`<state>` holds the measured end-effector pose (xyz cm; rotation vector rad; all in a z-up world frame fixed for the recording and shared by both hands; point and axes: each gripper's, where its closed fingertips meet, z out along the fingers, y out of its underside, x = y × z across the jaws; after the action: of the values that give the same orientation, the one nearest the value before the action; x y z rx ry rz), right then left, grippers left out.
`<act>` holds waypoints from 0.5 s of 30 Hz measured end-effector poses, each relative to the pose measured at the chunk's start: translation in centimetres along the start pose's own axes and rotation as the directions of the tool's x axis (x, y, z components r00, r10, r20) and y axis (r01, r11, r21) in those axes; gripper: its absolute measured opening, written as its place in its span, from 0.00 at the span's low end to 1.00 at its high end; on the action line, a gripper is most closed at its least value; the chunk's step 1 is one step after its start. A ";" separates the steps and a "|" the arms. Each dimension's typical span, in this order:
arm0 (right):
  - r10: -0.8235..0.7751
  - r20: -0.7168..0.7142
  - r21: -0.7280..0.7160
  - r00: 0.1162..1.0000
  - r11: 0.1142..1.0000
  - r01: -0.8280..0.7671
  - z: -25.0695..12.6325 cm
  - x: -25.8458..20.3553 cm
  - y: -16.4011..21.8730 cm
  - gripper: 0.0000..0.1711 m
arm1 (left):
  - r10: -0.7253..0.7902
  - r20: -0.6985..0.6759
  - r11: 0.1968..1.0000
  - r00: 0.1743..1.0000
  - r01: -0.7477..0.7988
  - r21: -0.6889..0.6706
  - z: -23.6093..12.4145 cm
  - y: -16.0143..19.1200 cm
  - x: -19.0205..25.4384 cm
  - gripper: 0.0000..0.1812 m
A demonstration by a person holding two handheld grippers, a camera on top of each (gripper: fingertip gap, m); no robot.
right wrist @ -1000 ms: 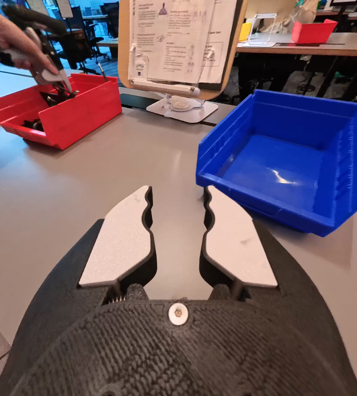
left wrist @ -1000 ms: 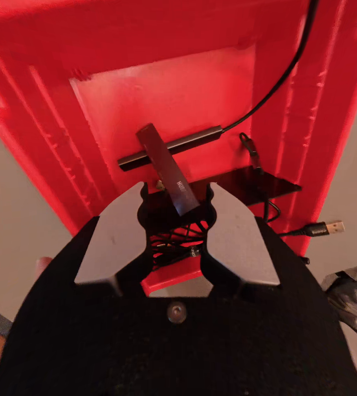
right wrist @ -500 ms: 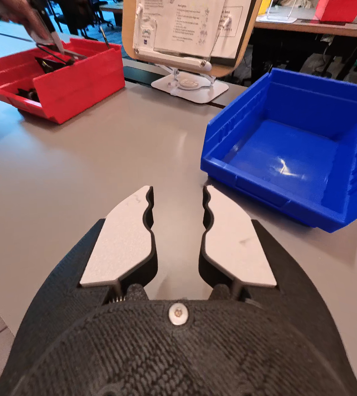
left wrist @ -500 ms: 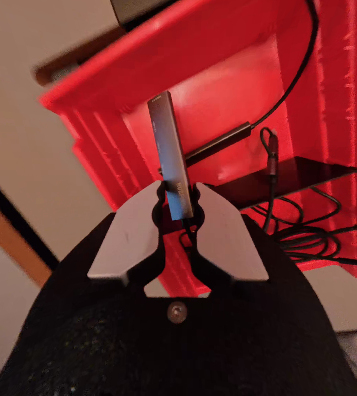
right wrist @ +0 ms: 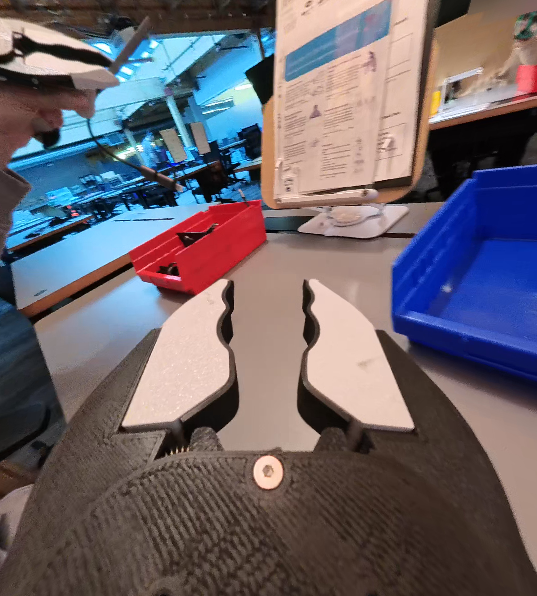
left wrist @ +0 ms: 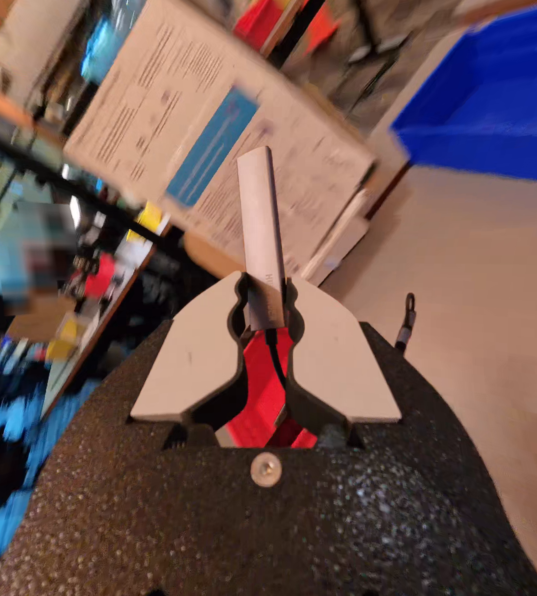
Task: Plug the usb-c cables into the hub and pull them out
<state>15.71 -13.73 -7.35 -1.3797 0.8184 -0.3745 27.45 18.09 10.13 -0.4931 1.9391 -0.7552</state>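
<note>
My left gripper [left wrist: 265, 280] is shut on the lower end of a slim grey hub [left wrist: 259, 225], which stands up between the fingers. The hub's black cable [left wrist: 275, 358] hangs down behind the jaws, and its plug end [left wrist: 404, 332] dangles to the right. In the right wrist view the left gripper [right wrist: 41, 64] is high at the upper left with the hub [right wrist: 130, 45], and the cable's plug [right wrist: 164, 180] swings in the air. My right gripper [right wrist: 267, 283] is open and empty above the grey table [right wrist: 293, 258].
A red bin [right wrist: 222, 258] with black cables [right wrist: 170, 267] sits on the table's left; it shows below the left jaws [left wrist: 260, 403]. A blue bin [right wrist: 438, 322] stands at right. A document stand [right wrist: 351, 96] is at the back. A person's sleeve is at the left edge.
My left gripper closed on the hub in the red bin, lifted it out and swung up high with its cable trailing. My right gripper stayed open and tilted up a little.
</note>
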 end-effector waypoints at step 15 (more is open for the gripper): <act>0.123 0.208 0.195 0.970 0.967 -0.164 3.2 -6.1 -0.7 0.24 | 0.212 -0.117 0.813 0.970 -0.109 0.572 1.0 -4.4 30.4 0.12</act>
<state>13.99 -7.50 -4.97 -1.1311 0.6912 -0.2023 14.55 -4.21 -6.61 0.1077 1.7691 -1.2347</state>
